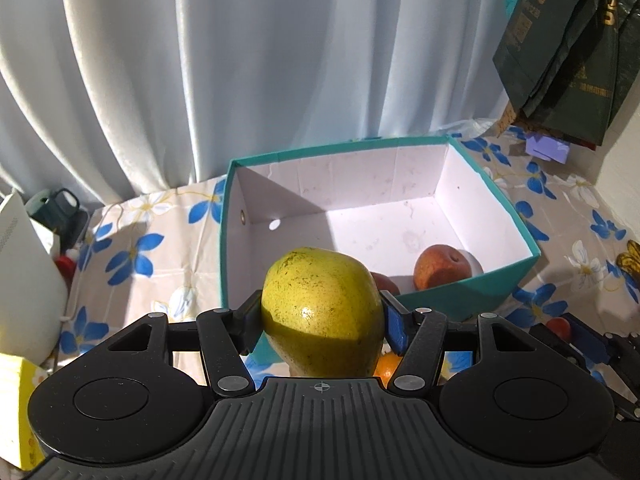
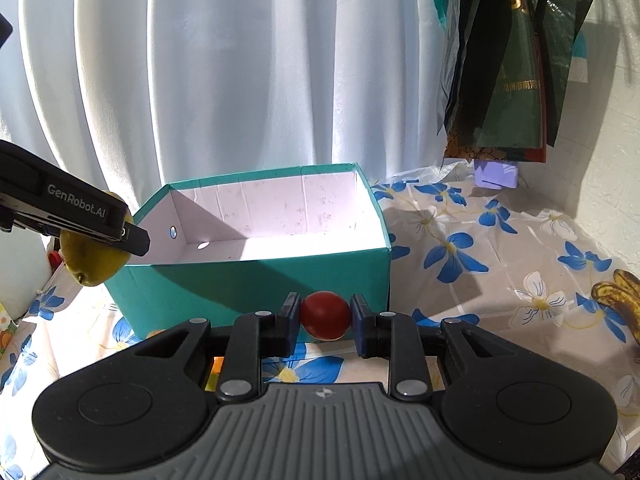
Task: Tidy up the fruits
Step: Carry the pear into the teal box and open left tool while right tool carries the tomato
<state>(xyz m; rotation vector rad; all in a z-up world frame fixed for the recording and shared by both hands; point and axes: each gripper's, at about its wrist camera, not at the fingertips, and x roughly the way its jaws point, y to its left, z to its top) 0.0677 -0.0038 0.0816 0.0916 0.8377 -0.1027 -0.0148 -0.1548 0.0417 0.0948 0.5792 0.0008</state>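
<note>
My left gripper (image 1: 322, 316) is shut on a yellow-green pear (image 1: 320, 304) and holds it in the air just before the near wall of the teal box (image 1: 440, 300). The box has a white inside with a red apple (image 1: 442, 266) and a second red fruit (image 1: 385, 283) partly hidden behind the pear. My right gripper (image 2: 325, 318) is shut on a small red tomato (image 2: 325, 315) in front of the box (image 2: 256, 292). The left gripper (image 2: 80, 212) with the pear (image 2: 94, 262) shows at the left of the right wrist view. The right gripper with its tomato (image 1: 559, 327) shows at the right of the left wrist view.
An orange (image 1: 387, 368) lies below the pear. Dark bananas (image 2: 620, 300) lie on the flowered tablecloth (image 2: 500, 264) at the right. Dark bags (image 2: 516, 60) hang at the back right over a purple item (image 2: 494, 174). A white curtain (image 2: 240, 80) hangs behind. Clutter (image 1: 28, 264) stands at the left.
</note>
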